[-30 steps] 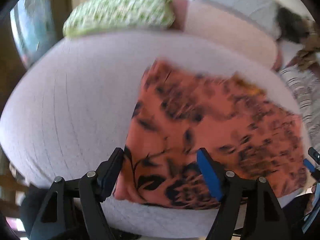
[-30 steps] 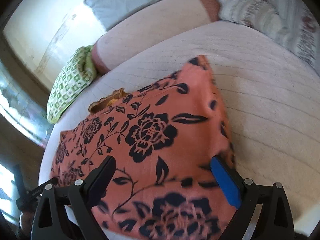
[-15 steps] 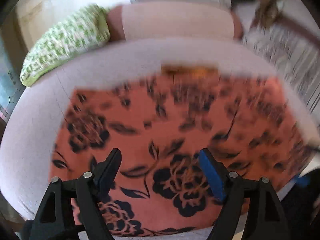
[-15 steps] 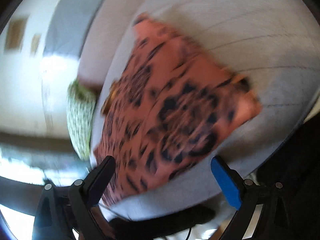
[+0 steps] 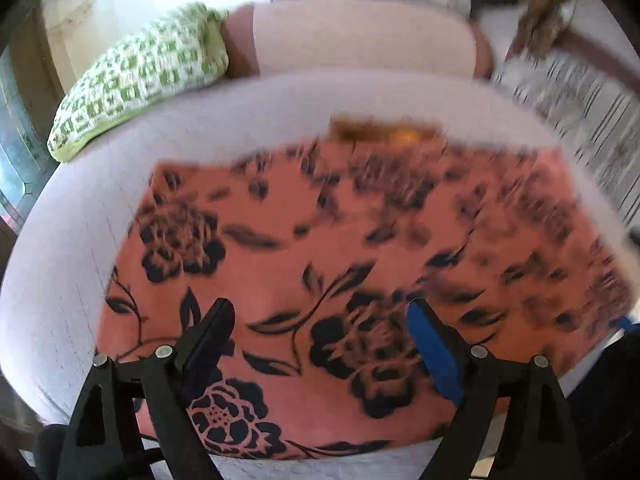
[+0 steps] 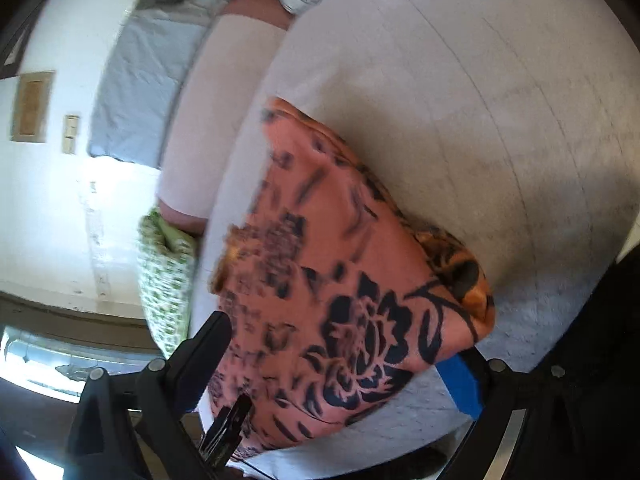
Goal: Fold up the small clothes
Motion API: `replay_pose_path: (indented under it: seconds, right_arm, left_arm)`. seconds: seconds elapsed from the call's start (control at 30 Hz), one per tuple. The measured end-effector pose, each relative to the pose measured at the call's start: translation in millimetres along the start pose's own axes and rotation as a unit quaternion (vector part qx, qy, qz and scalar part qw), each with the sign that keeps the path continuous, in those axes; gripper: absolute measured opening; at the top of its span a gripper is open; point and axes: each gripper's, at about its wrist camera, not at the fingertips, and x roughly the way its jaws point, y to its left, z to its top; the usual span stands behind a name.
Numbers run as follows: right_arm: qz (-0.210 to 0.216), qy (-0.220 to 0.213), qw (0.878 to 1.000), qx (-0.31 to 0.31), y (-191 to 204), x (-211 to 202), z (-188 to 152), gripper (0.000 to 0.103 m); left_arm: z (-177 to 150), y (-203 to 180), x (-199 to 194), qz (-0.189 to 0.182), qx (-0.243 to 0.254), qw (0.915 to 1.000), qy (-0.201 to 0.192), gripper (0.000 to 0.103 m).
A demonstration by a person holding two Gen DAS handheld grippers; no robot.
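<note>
Because the orange flowered cloth point(image 5: 340, 272) lies flat on the pale cushion point(image 5: 72, 264) ready for folding, my left gripper point(image 5: 320, 336) is spreading wider above it, grasping nothing; my right gripper point(image 6: 340, 360) hovers released over its corner.

Left gripper point(image 5: 320, 344) points steeply downward, its fingers point(image 5: 208, 336) spreading wider with nothing pinched between them. Right gripper point(image 6: 340, 364) is rolled sideways, fingers point(image 6: 200, 352) spread wide, clamping nothing.
</note>
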Motion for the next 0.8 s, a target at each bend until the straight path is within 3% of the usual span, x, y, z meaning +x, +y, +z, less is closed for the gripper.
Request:
replay_pose_path:
  seconds: [0.07, 0.17, 0.2, 0.27, 0.3, 0.33, 0.37, 0.47, 0.57, 0.7, 0.8]
  right_arm:
    - [-0.019, -0.007, 0.999, -0.028, 5.3, 2.0, 0.7, 0.098]
    - [-0.043, 0.006, 0.999, -0.017, -4.5, 15.7, 2.4, 0.097]
    - [-0.049, 0.0, 0.999, -0.024, -1.3, 15.5, 2.6, 0.096]
    - [-0.066, -0.001, 0.996, -0.057, 9.9, 16.9, 3.0, 0.069]
    - [-0.075, 0.005, 0.995, -0.072, 12.4, 21.1, 5.8, 0.022]
    - [-0.08, 0.019, 0.994, -0.072, 11.6, 26.6, 7.5, 0.018]
    - [-0.089, 0.033, 0.993, -0.069, 10.2, 33.4, 10.4, 0.018]
    - [-0.114, 0.02, 0.987, -0.11, 30.0, 39.8, 11.4, 0.017]
    - [-0.103, 0.004, 0.979, -0.173, 77.3, 34.5, 1.4, 0.016]
    - [-0.031, -0.009, 0.954, -0.3, 185.3, 28.3, -43.3, 0.015]
    - [0.028, 0.015, 0.919, -0.393, 253.0, 40.9, -110.3, 0.015]
  left_arm:
    - [3.0, -1.0, -4.5, 0.005, 0.009, 0.9998, -0.018, 0.089]
    - [-11.2, -1.0, 35.2, 0.017, 0.015, 0.9985, 0.051, 0.092]
    - [-15.0, 1.4, 31.0, 0.016, 0.011, 0.9997, 0.015, 0.096]
    - [-15.3, 2.4, 29.3, 0.014, 0.011, 0.9997, 0.015, 0.096]
    - [-14.3, 3.7, 29.9, 0.009, 0.006, 0.9998, 0.017, 0.096]
    - [-14.6, 4.5, 31.3, 0.006, 0.006, 0.9998, 0.016, 0.096]
    - [-15.7, 4.6, 33.1, 0.005, 0.008, 0.9999, 0.012, 0.096]
    - [-15.2, 12.6, 26.9, -0.013, 0.001, 0.9998, 0.015, 0.096]
    - [-14.4, 47.1, -3.1, -0.03, -0.07, 0.997, -0.017, 0.096]
    - [-23.3, 119.3, -69.3, 0.01, -0.162, 0.9807, -0.109, 0.096]
    - [-50.1, 180.3, -96.5, 0.064, -0.244, 0.96, -0.121, 0.096]
